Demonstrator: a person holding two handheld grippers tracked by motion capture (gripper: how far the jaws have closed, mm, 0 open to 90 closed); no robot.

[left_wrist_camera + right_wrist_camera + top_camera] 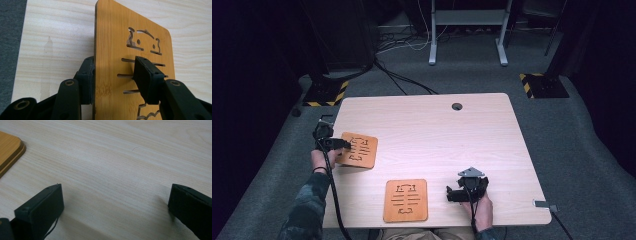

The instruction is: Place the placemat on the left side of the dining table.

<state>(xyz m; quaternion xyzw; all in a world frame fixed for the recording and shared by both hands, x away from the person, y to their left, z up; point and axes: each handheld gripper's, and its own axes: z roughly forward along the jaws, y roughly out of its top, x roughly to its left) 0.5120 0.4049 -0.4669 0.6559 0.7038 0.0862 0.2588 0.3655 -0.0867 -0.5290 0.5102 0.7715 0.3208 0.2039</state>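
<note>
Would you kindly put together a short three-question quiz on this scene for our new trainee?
1. How many slotted bamboo boards are on the table?
2. True or false: the right hand-held gripper has a board between its jaws.
3. Which board sits between the jaws of the left hand-held gripper: A, the near board, or B, the far-left board?
Key: 1, two; 2, false; 3, B.

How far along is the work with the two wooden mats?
One mat lies flat at the table's near edge, looking placed. The left tool straddles the other mat's edge, jaws not clearly clamped. The right tool rests open, empty. Moving this second mat seems left.
</note>
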